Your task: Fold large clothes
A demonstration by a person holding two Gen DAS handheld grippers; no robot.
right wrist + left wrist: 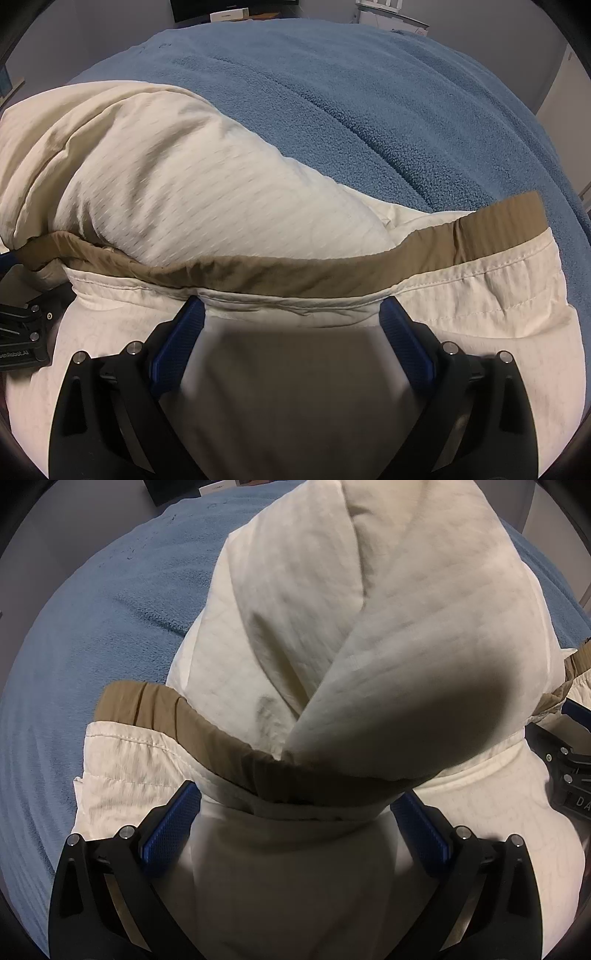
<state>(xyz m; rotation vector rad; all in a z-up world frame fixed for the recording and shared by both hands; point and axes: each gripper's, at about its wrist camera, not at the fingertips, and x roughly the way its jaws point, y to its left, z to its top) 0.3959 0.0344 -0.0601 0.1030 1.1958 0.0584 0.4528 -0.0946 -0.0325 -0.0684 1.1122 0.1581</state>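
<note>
A cream garment (362, 635) with a tan band (155, 705) lies bunched on a blue fleece blanket (92, 602), its padded bulk rising in loose folds.

The left gripper (295, 812) has its blue-padded fingers (170, 823) spread wide on either side of the cloth, near the tan band; the fabric fills the gap between them, but whether they pinch it I cannot tell.

The right gripper (293, 317) stands the same way: fingers (404, 339) wide apart, with a cream hem lying across the gap just below the band; any grip there is unclear too.

The blanket covers a broad, soft surface that fills most of both views. Beyond it are pale walls, a dark object with a small white box (227, 15) at the far edge, and white furniture (391, 16) at the upper right.

The left view looks up the tall mound of cloth and catches part of the other gripper at its right edge. The right view shows the band (369, 266) running long across the frame and far more open blanket (369, 110).
</note>
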